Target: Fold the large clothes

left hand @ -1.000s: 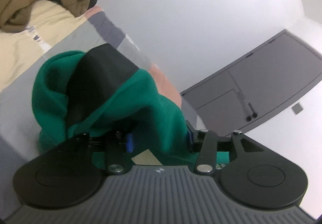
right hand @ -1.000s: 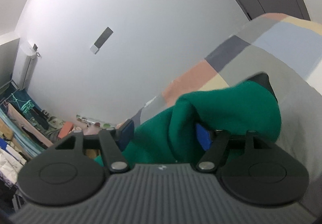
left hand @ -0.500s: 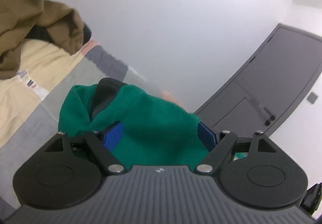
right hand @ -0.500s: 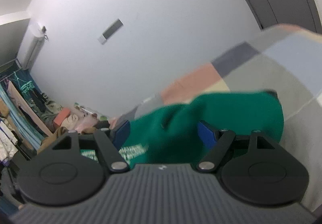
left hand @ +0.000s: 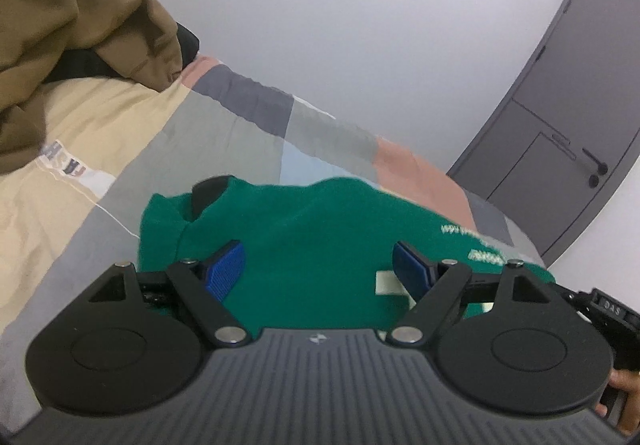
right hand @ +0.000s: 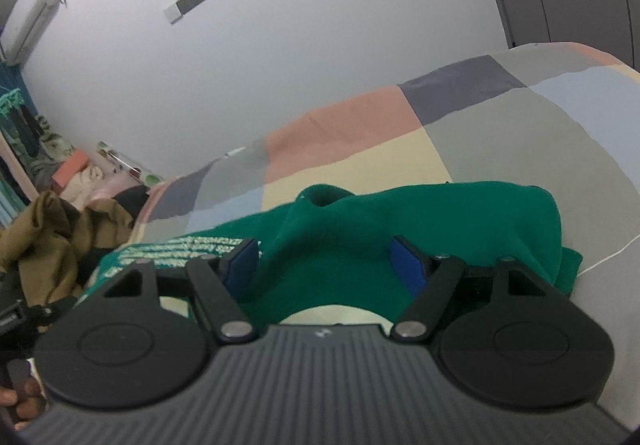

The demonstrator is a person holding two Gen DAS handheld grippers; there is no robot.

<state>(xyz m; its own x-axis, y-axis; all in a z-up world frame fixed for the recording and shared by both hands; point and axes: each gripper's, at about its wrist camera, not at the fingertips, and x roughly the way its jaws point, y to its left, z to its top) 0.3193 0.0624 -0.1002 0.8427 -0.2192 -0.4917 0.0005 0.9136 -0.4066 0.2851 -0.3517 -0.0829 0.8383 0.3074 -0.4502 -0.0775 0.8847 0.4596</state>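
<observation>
Surroundings: brown garment (left hand: 80, 33) heaped at the quilt's far corner, grey door (left hand: 568, 133) beyond the bed, wall air conditioner (right hand: 28, 17) high up.
Bedding: patchwork quilt (right hand: 360, 133) under everything.
Garment: one green sweatshirt (left hand: 312, 229), folded into a low bundle on the quilt, pale lettering at one end, dark collar showing.
Left gripper (left hand: 318, 265): jaws wide apart over the sweatshirt, gripping nothing.
Right gripper (right hand: 324, 261): jaws closing, fabric between them, pads not pressing.
</observation>
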